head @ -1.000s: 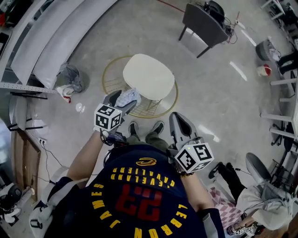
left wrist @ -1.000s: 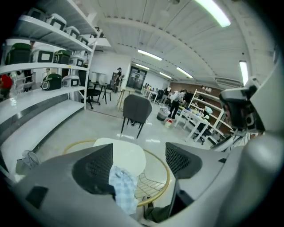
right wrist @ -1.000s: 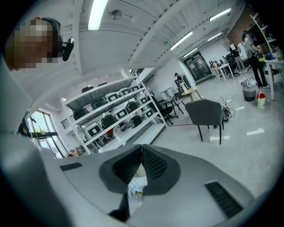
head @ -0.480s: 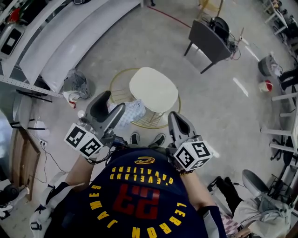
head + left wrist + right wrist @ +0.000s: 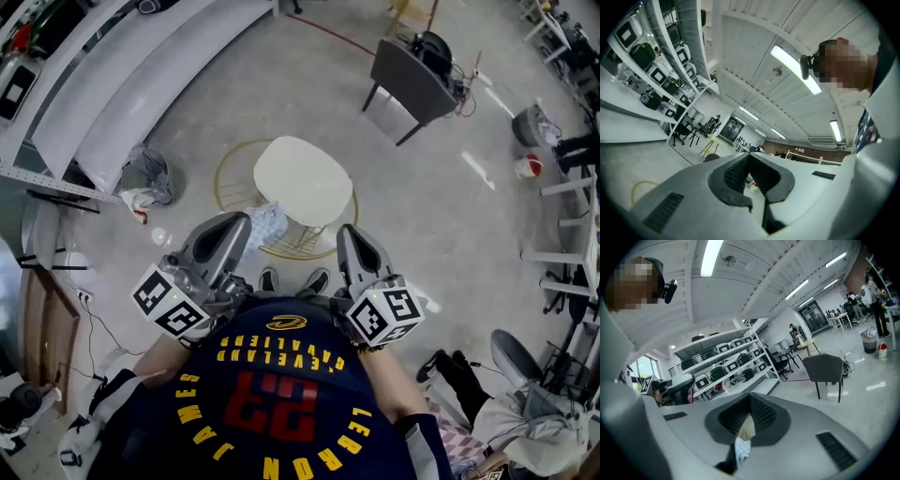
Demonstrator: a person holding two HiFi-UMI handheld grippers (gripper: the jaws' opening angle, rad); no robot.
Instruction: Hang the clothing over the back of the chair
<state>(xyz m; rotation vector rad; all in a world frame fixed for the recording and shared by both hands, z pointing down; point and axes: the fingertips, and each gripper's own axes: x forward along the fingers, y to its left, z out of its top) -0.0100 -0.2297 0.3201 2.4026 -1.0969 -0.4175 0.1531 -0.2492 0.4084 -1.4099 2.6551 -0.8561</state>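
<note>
1. The cloth [image 5: 269,225] hangs at the chair's [image 5: 305,178] near-left edge, seemingly on its gold wire back
2. The left gripper [image 5: 242,227] is just beside the cloth; its jaws have just closed, and the pads meet on nothing
3. The right gripper [image 5: 347,234] is by the chair's near-right edge, tips together and empty
4. Shoes [image 5: 319,279] stand on the floor [image 5: 281,84] just before the chair
5. A dark chair [image 5: 408,66] stands well apart, beyond the far edge

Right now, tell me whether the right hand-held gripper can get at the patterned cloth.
Probably yes: the cloth lies by the chair's gold frame, just ahead of the right hand-held gripper with nothing between them, though its jaws are together and must open first.
</note>
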